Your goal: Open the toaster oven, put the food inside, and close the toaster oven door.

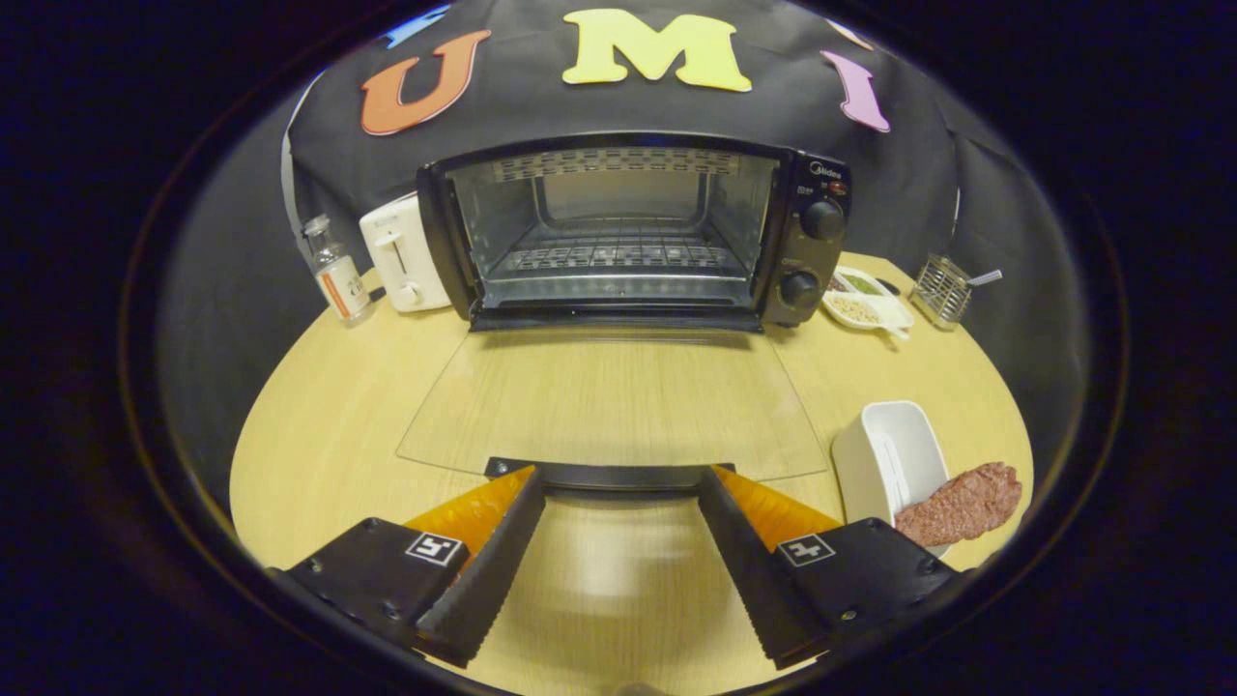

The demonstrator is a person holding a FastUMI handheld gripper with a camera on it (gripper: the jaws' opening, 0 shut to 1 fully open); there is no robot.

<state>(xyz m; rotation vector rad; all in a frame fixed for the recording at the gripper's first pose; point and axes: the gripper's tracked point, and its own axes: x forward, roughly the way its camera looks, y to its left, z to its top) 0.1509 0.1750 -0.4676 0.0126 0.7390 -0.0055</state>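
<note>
Spreading wide, jaws flank glass toaster oven door [609, 401] handle [618, 474].

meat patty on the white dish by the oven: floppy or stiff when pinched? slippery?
The meat patty overhangs the white dish rim without drooping, so it is probably fairly stiff. Its coarse surface suggests decent grip. It may still crumble or bend under a hard pinch. The hand-held gripper is open at the oven door handle.

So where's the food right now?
In the gripper view, the meat patty lies in the white tray on the table, just right of the open gripper and the lowered toaster oven door.
</note>
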